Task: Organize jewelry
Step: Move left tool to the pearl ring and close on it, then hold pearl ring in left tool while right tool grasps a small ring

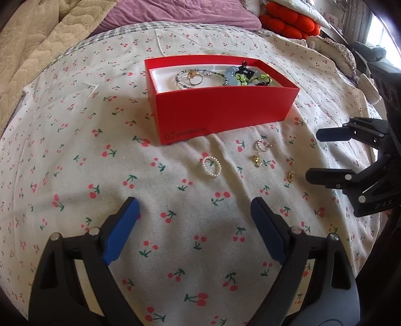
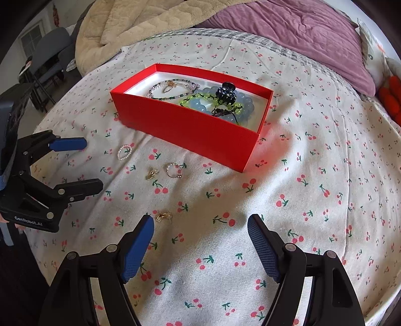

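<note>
A red box [image 1: 225, 110] [image 2: 185, 128] sits on the cherry-print cloth and holds bead necklaces, rings, a blue bead bracelet [image 2: 240, 102] and a black hair clip [image 2: 226, 92]. On the cloth lie a pearl ring [image 1: 212, 166] [image 2: 124, 151], a hoop earring with a gold charm [image 1: 260, 150] [image 2: 173, 170], a gold charm [image 2: 152, 173] and a small gold earring [image 1: 290, 175] [image 2: 164, 217]. My left gripper [image 1: 194, 208] [image 2: 94, 165] is open and empty, just short of the pearl ring. My right gripper [image 2: 200, 225] [image 1: 312, 154] is open and empty, with the gold earring by its left fingertip.
A beige quilt [image 2: 140, 22] and a purple blanket [image 2: 288, 32] lie at the back of the bed. Red cushions [image 1: 288, 22] sit at the far right. A chair [image 2: 47, 57] stands beyond the bed's left edge.
</note>
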`<move>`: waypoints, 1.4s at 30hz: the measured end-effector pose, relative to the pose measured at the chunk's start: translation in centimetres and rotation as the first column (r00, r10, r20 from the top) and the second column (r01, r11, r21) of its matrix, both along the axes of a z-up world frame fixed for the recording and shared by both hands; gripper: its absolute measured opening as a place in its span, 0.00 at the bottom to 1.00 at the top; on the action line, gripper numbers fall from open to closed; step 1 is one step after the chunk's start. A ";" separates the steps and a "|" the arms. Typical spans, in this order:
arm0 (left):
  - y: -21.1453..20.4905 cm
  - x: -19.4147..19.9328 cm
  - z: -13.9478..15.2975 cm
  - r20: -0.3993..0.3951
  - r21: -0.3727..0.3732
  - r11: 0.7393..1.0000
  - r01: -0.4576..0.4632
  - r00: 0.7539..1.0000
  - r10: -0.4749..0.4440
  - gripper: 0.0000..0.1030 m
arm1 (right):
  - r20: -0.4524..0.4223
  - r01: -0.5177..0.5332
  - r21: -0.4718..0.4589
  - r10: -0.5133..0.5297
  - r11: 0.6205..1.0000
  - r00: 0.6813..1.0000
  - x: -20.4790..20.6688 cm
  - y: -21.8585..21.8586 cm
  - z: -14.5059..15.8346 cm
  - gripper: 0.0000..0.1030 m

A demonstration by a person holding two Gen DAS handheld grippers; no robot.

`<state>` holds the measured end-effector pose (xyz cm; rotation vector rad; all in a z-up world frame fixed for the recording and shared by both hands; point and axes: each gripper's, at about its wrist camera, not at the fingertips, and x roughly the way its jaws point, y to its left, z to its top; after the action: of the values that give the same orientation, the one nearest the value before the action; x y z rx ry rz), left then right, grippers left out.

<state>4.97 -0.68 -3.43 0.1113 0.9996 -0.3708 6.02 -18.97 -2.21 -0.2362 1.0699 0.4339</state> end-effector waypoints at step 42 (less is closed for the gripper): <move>0.0 2.6 -0.5 -0.032 -0.049 0.998 -0.031 0.999 0.030 0.03 | 0.035 -0.028 0.027 0.027 0.999 0.999 2.1 1.3 -0.4 0.76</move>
<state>7.60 -0.71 -3.96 0.0460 1.0211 -0.3700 8.09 -17.65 -2.66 -0.2337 1.0269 0.4677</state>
